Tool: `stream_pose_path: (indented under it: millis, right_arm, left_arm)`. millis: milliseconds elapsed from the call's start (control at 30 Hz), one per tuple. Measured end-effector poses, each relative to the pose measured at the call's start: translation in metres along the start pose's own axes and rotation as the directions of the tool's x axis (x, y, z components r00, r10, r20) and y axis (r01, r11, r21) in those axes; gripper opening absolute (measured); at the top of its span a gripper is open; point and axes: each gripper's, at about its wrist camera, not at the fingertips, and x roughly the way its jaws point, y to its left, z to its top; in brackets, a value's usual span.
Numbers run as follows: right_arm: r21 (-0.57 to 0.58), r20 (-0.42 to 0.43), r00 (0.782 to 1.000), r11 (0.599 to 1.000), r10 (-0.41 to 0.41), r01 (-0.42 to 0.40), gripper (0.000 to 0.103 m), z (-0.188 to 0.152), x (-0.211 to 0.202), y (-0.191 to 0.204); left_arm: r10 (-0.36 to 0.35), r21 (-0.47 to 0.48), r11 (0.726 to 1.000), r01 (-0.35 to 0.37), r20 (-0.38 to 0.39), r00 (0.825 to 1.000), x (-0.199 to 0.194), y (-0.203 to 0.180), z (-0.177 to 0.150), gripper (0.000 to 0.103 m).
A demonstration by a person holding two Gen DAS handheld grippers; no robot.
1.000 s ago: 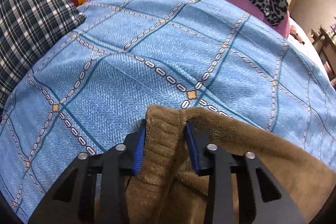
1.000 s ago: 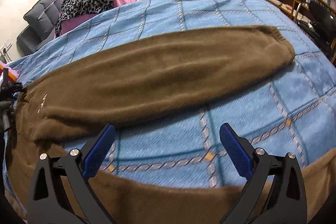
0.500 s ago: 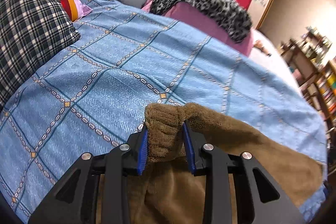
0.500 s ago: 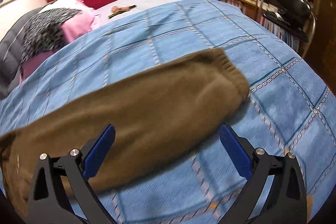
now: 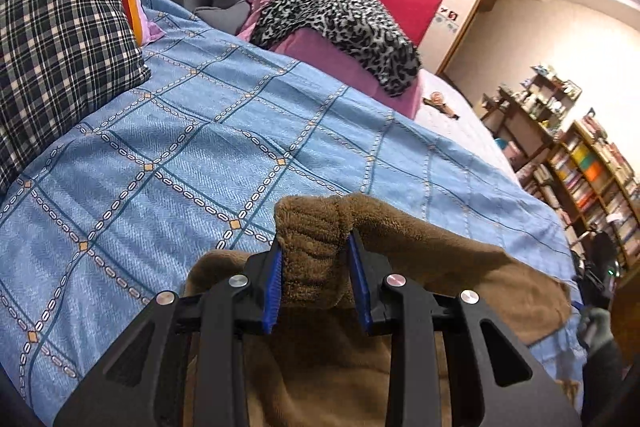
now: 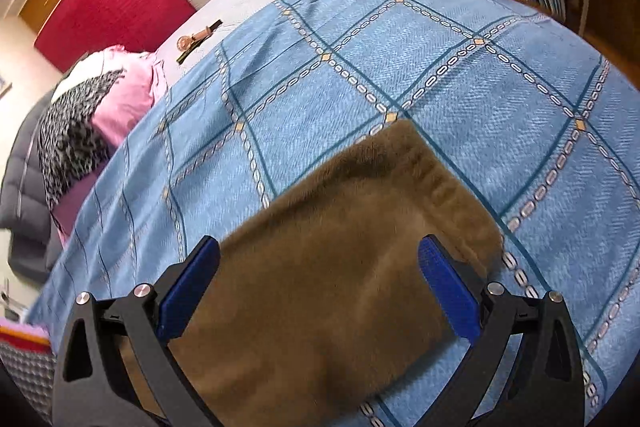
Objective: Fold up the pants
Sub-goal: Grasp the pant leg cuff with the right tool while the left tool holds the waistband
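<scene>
Left gripper (image 5: 314,277) clamps one pair of brown fleece pants (image 5: 420,259) on one blue checked bedspread (image 5: 200,147); right gripper (image 6: 320,291) gapes wide over its cuffed leg end (image 6: 440,187).

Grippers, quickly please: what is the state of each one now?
Left gripper: closed on the waistband of the brown fleece pants.
Right gripper: open, holding nothing, above the pant leg.

Bedspread (image 5: 192,131): blue, chain-patterned checks
Plaid pillow (image 5: 60,39): lies at its left edge
Leopard-print cloth (image 5: 340,15): drapes over pink bedding
Bookshelves (image 5: 592,179): stand at right
</scene>
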Motion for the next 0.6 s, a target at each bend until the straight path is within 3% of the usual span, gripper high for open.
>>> stream_pose_path:
  millis: [133,400,600]
  right_arm:
    - [0.030,-0.009,1.000,0.999,-0.015,0.015,0.100,0.017,0.012,-0.001]
    - [0.206,-0.064,0.998,0.979,0.020,-0.006,0.100,0.024,0.030,-0.028]
    - [0.204,-0.070,0.997,0.979,0.013,0.001,0.099,0.024,0.028,-0.026]
  left_arm:
    - [-0.040,-0.024,0.999,0.041,0.031,0.999,-0.021,0.010,-0.003,0.029]
    - [-0.086,-0.071,0.993,0.090,0.060,0.995,-0.044,0.029,-0.017,0.029]
    - [-0.106,-0.100,0.989,0.113,0.074,0.992,-0.063,0.042,-0.037,0.028]
